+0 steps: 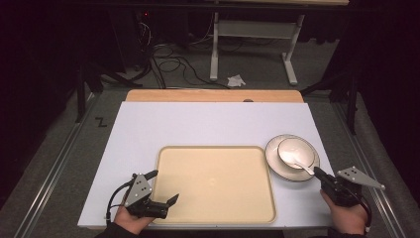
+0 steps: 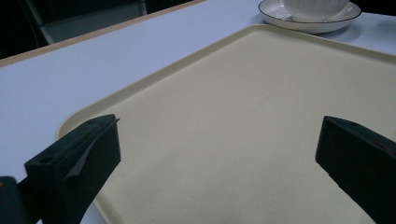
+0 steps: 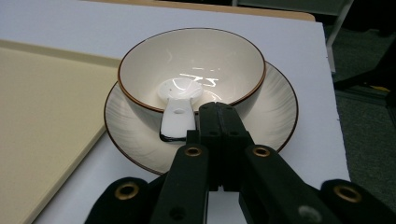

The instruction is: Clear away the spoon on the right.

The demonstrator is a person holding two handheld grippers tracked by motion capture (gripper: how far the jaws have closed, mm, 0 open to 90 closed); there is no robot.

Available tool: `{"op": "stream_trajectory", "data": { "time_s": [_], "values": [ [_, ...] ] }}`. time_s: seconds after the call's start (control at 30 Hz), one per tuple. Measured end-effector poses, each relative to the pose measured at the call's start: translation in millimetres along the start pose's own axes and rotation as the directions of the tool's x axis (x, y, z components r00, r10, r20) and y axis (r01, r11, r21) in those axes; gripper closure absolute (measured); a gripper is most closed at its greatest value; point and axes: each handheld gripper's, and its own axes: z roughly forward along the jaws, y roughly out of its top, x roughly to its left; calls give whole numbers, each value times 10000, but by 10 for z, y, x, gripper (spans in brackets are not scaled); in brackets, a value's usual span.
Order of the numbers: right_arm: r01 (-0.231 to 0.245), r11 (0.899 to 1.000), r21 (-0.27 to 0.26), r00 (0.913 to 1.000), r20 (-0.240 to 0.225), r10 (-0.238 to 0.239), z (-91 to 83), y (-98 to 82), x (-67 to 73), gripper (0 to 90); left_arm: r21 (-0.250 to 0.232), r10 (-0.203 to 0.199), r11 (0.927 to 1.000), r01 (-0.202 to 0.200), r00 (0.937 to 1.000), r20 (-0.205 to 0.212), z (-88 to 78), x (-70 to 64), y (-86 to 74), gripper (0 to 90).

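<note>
A white bowl [image 1: 297, 150] with a brown rim sits on a white plate [image 1: 276, 166] at the right of the table. A white spoon [image 1: 303, 167] lies in the bowl, its handle sticking out over the rim toward me. My right gripper [image 1: 317, 172] is shut with its tips just over the plate's near edge. In the right gripper view the closed tips [image 3: 218, 109] sit right beside the spoon [image 3: 177, 116] handle, with nothing between them. My left gripper [image 1: 164, 186] is open above the near left corner of the beige tray [image 1: 213, 148].
The tray [image 2: 233, 93] lies on a white board [image 1: 213, 121] that covers the table. A wooden strip [image 1: 213, 95] runs along the board's far edge. Beyond it, cables and a desk frame [image 1: 214, 54] stand on the floor.
</note>
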Motion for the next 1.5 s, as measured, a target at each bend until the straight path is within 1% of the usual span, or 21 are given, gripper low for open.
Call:
{"op": "stream_trajectory", "data": {
  "time_s": [0.17, 0.2, 0.27, 0.7, 0.73, 0.8, 0.83, 0.9, 0.93, 1.0, 1.07, 1.1, 1.13, 1.2, 1.23, 1.27, 1.3, 1.33, 1.43, 1.47, 1.5],
  "values": [
    [51, 10000, 28, 9998, -168, -51, 16, 2, 51, 900, 10, 0, 10000, 0, 10000, 27, 7, -3, -1, 7],
    [123, 9999, 30, 9998, -181, -123, 22, 2, 53, 900, 20, 0, 10000, 0, 10000, 37, 11, -4, -2, 7],
    [88, 9999, 58, 9997, -247, -86, 31, 3, 67, 900, 39, 1, 10000, -1, 10000, 50, 13, -4, -3, 7],
    [292, 9995, 87, 9989, -368, -288, 54, 15, 120, 900, 60, 9, 10000, -9, 10000, 79, 15, -5, -3, 8],
    [186, 9998, 61, 9993, -331, -184, 47, 17, 117, 900, 47, 7, 10000, -7, 10000, 69, 14, -4, -3, 8],
    [40, 9999, -109, 9998, -218, -42, 20, 26, 99, 869, 60, 5, 10000, -5, 10000, 67, 12, -3, -3, 8],
    [40, 9999, -109, 9998, -218, -42, 20, 26, 99, 869, 60, 5, 10000, -5, 10000, 67, 12, -3, -3, 8],
    [-175, 9993, -334, 9998, -87, 172, -22, 41, 92, 825, 61, 16, 10000, -16, 10000, 73, 15, -3, -3, 8],
    [-333, 9977, -596, 9994, 8, 335, -69, 59, 90, 780, 80, 34, 10000, -35, 10000, 80, 17, -5, -3, 8],
    [-583, 9951, -793, 9983, -127, 575, -102, 81, 103, 729, 99, 49, 9999, -50, 10000, 81, 19, -7, -3, 8],
    [-909, 9917, -914, 9954, -399, 875, -121, 102, 132, 688, 114, 69, 9999, -70, 9999, 75, 20, -7, -3, 8],
    [-909, 9917, -914, 9954, -399, 875, -121, 102, 132, 688, 114, 69, 9999, -70, 9999, 75, 20, -7, -3, 8],
    [-1057, 9901, -920, 9931, -600, 1004, -124, 114, 171, 649, 130, 78, 9999, -79, 9999, 76, 20, -9, -2, 8],
    [-1356, 9860, -969, 9888, -751, 1286, -123, 115, 204, 596, 122, 81, 9999, -82, 9999, 84, 19, -11, -1, 8],
    [-1549, 9829, -998, 9864, -706, 1482, -123, 111, 222, 556, 122, 81, 9999, -82, 9999, 84, 19, -11, -1, 8],
    [-1673, 9802, -1057, 9850, -603, 1617, -119, 104, 238, 548, 105, 86, 9999, -87, 9999, 73, 16, -10, 0, 8],
    [-1815, 9777, -1059, 9826, -606, 1758, -112, 95, 247, 544, 105, 86, 9999, -87, 9999, 73, 16, -10, 0, 8],
    [-2010, 9741, -1040, 9784, -706, 1943, -101, 86, 249, 540, 93, 94, 9999, -94, 9999, 73, 14, -10, 1, 8],
    [-2649, 9601, -899, 9613, -1034, 2555, -51, 45, 249, 537, 94, 126, 9999, -127, 9999, 85, 12, -13, 2, 8],
    [-2649, 9601, -899, 9613, -1034, 2555, -51, 45, 249, 537, 94, 126, 9999, -127, 9999, 85, 12, -13, 2, 8],
    [-2822, 9559, -815, 9558, -1097, 2729, -33, 31, 250, 534, 89, 138, 9999, -139, 9999, 81, 12, -15, 2, 8]
  ]
}}
